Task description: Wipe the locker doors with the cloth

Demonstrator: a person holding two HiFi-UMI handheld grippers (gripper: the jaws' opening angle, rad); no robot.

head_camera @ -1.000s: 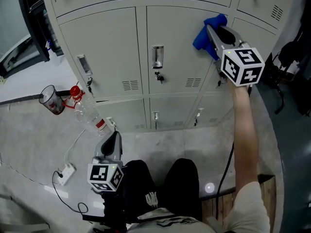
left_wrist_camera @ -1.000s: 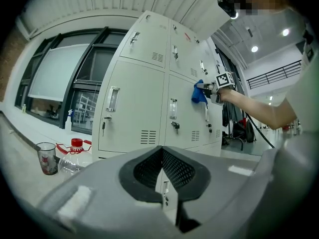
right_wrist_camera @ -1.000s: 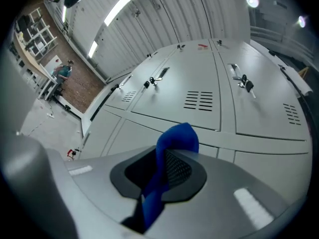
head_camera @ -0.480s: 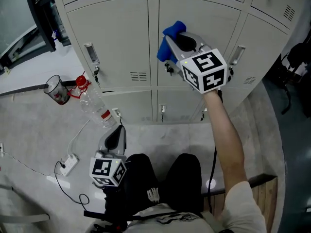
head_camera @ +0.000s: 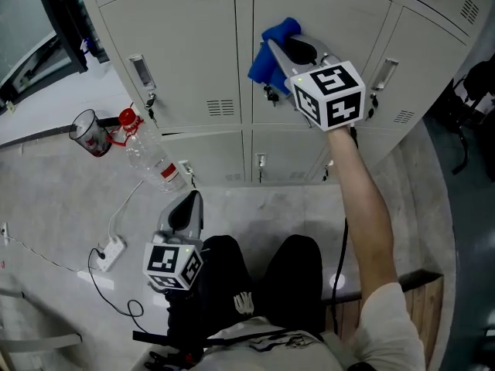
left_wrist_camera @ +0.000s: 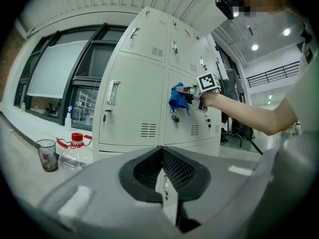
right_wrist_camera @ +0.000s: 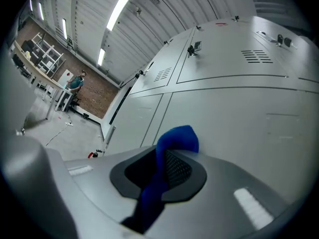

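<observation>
A bank of pale grey lockers [head_camera: 193, 60] fills the top of the head view. My right gripper [head_camera: 280, 52] is raised on an outstretched arm and shut on a blue cloth [head_camera: 272, 52], which is pressed against the middle locker door [head_camera: 325, 14] near its handle. In the right gripper view the cloth [right_wrist_camera: 169, 156] sticks out between the jaws, close against the door [right_wrist_camera: 239, 113]. My left gripper [head_camera: 188, 211] hangs low by the person's left knee, shut and empty, away from the lockers. The left gripper view shows the cloth [left_wrist_camera: 178, 97] from a distance.
A clear plastic bottle with a red cap [head_camera: 148, 157] and a small glass cup [head_camera: 87, 134] stand on the floor left of the lockers. A white power strip with cable [head_camera: 107, 255] lies on the floor. A dark cable [head_camera: 342, 253] trails by the right leg.
My right gripper has swept the cloth leftward across the doors, from the right locker onto the middle one, and now sits slightly higher. The left gripper stayed low.
</observation>
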